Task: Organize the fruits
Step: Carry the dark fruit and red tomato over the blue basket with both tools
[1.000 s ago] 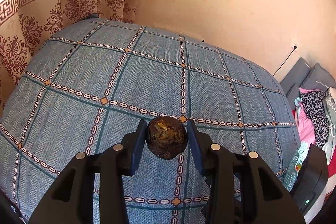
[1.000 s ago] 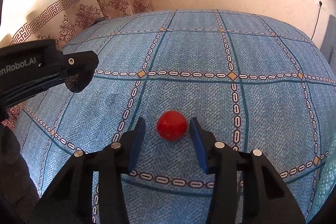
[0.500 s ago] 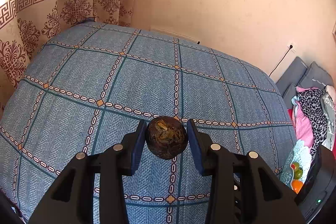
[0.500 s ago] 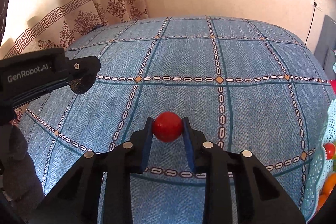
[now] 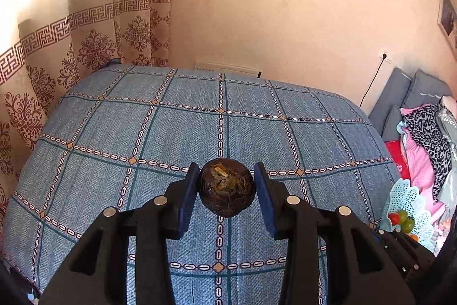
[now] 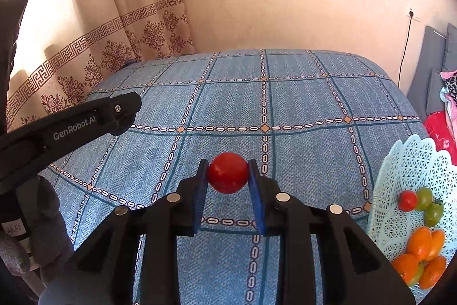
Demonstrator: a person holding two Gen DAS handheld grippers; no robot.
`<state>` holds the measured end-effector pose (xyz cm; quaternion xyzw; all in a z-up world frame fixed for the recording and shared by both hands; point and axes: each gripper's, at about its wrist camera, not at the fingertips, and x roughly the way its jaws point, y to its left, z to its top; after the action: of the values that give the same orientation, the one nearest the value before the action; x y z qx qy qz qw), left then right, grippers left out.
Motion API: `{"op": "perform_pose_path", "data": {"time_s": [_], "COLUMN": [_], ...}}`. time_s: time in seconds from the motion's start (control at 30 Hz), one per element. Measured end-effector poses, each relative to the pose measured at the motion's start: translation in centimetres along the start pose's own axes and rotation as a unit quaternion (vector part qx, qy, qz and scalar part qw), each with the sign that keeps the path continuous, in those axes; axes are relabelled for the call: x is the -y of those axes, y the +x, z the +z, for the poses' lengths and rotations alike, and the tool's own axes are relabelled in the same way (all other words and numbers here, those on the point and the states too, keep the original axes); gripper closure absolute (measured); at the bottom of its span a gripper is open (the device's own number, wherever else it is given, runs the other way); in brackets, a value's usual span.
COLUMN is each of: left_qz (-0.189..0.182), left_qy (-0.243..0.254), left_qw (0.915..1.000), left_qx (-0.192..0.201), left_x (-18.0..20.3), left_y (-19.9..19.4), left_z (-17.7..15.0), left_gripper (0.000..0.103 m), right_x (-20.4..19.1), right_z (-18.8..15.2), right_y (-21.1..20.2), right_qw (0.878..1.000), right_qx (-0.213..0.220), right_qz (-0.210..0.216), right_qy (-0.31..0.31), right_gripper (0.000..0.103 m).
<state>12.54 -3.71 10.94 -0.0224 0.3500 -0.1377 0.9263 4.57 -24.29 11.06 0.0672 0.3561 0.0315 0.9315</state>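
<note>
Both grippers loaded, above the blue bedspread.
Left gripper pinches dark brown fruit; right gripper pinches red tomato; lattice basket at right holds fruit.

Bedspread lies bare ahead; fruit-filled basket blocks the right.

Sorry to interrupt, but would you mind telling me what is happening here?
A person is sorting fruit on a bed with two handheld grippers. The left gripper holds a dark brown fruit above the blue bedspread. The right gripper is shut on a red tomato. A pale blue basket at the right already holds red, green and orange fruits.
</note>
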Motion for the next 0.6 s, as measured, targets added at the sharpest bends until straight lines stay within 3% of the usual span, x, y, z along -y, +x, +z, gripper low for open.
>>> {"op": "perform_pose_path", "data": {"time_s": [0.6], "left_qz": [-0.012], "left_qy": [0.097], "left_qw": [0.9938], "left_qx": [0.054], "left_x": [6.3], "left_y": [-3.9], "left_z": [-1.7], "left_gripper": [0.063], "right_x": [5.7], "right_z": [-1.3], "right_y": [-6.5], "right_qw": [0.996], "right_qx": [0.051], "right_qz": [-0.036], "right_qy": [0.055], "right_gripper": [0.074]}}
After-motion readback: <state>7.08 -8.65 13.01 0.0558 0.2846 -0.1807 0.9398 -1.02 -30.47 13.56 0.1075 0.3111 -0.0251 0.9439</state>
